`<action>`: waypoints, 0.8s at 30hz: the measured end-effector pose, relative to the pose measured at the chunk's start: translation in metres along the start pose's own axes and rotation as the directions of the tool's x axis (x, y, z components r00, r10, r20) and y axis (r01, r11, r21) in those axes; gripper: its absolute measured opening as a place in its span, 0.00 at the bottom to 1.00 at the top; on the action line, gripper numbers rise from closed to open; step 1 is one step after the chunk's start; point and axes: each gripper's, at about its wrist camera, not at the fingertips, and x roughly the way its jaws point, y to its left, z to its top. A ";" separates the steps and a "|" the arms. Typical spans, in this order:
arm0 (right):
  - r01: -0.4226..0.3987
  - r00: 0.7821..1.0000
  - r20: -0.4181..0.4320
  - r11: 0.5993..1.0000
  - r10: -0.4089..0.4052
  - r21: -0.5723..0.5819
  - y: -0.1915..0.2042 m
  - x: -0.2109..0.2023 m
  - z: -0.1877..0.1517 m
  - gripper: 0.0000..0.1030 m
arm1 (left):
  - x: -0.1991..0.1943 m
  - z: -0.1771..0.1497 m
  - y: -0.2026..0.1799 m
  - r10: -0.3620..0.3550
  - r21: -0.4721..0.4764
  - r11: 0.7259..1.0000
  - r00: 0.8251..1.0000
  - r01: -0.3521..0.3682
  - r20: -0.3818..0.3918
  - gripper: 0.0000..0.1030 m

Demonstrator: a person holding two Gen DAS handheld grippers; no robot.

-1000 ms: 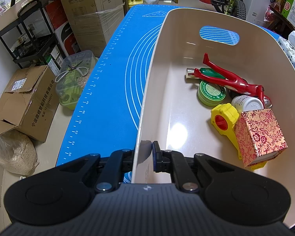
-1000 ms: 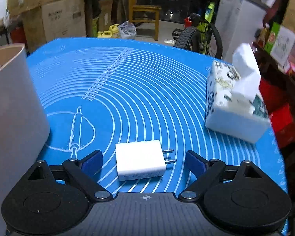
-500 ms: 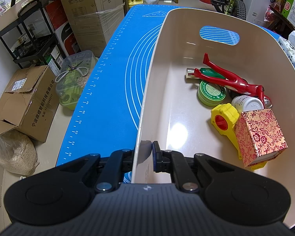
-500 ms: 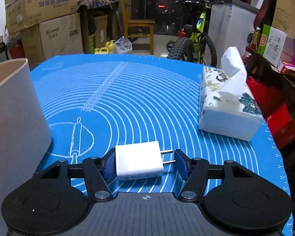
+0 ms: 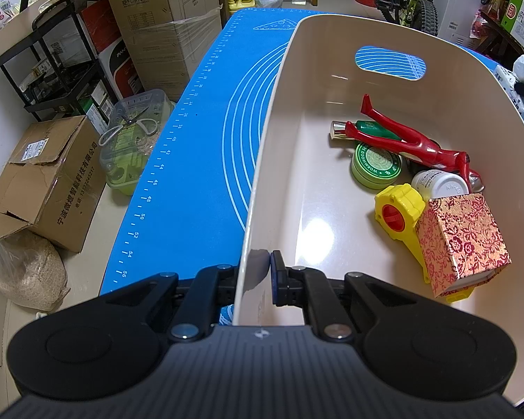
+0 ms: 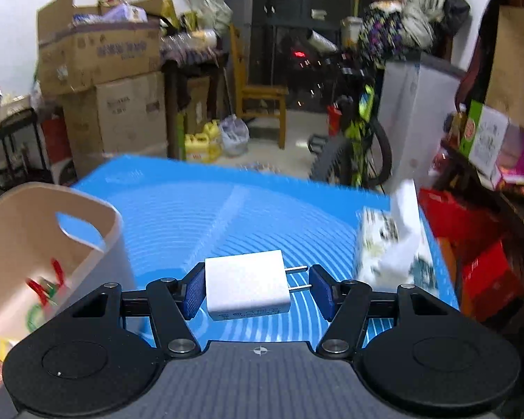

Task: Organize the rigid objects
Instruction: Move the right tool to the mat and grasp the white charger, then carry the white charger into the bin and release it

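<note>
My left gripper [image 5: 258, 265] is shut on the near wall of the beige bin [image 5: 279, 104], one pad outside and one inside. In the bin lie a red figure [image 5: 401, 139], a green tin [image 5: 375, 167], a white bottle [image 5: 440, 183], a yellow tape measure [image 5: 398, 209] and a red patterned box [image 5: 461, 241]. My right gripper [image 6: 256, 291] is shut on a white charger [image 6: 246, 286], held above the blue mat [image 6: 227, 209]. Its left pad presses the charger's body and its right pad meets the prong tips. The bin [image 6: 17, 237] stands to its left.
A tissue box [image 6: 391, 244] stands on the mat's right side, blurred. Beyond the table are cardboard boxes [image 5: 49, 181], a black shelf rack [image 5: 45, 59], a clear tub on the floor [image 5: 132, 139], a wooden chair [image 6: 258, 104] and a bicycle [image 6: 359, 146].
My right gripper closed on the white charger on the mat, then lifted it and tilted up, bringing the room into view. The left gripper and the bin have not moved.
</note>
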 end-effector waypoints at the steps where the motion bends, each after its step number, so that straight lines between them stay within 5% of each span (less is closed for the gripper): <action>1: -0.009 1.000 0.015 1.000 0.009 -0.010 0.006 -0.006 0.005 0.64 | 0.000 0.000 0.000 -0.001 0.000 1.000 1.000 0.001 0.000 0.12; 10: -0.155 0.984 0.062 0.977 0.166 -0.144 0.077 -0.039 0.039 0.64 | 0.000 0.000 0.000 -0.001 -0.001 1.000 1.000 0.001 -0.001 0.12; 24: -0.270 0.957 -0.181 0.917 0.224 -0.292 0.167 -0.021 0.025 0.64 | 0.000 0.000 0.000 -0.001 -0.002 1.000 1.000 0.001 0.000 0.12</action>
